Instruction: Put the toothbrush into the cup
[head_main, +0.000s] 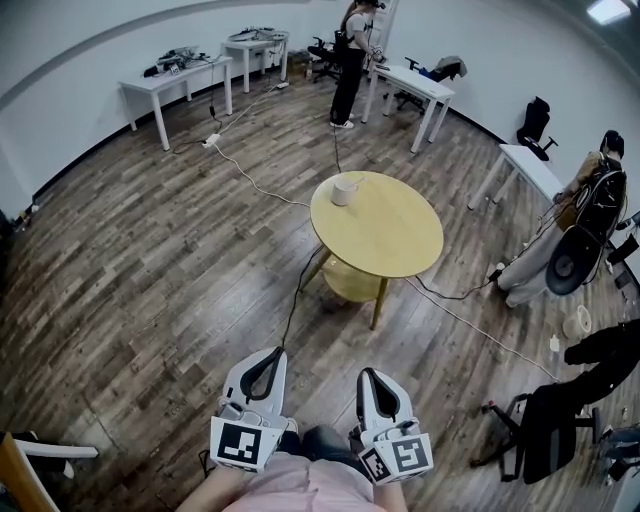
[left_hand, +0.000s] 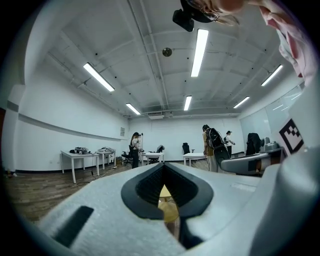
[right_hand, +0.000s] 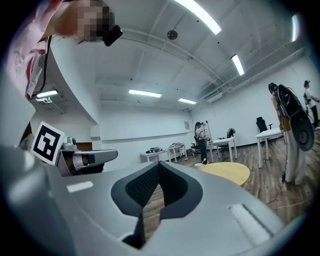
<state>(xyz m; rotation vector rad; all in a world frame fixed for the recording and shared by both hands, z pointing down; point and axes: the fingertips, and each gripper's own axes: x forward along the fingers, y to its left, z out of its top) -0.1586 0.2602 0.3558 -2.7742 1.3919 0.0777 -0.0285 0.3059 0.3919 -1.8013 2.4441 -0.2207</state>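
Well short of the white cup on the round yellow wooden table, left gripper and right gripper are held pressed together, empty, for approach.

Cup contents are too small to tell

White cup, upright, mouth open upward, near the far left rim of the round yellow table

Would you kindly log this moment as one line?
left gripper: shut, empty | right gripper: shut, empty | cup: on round table ahead
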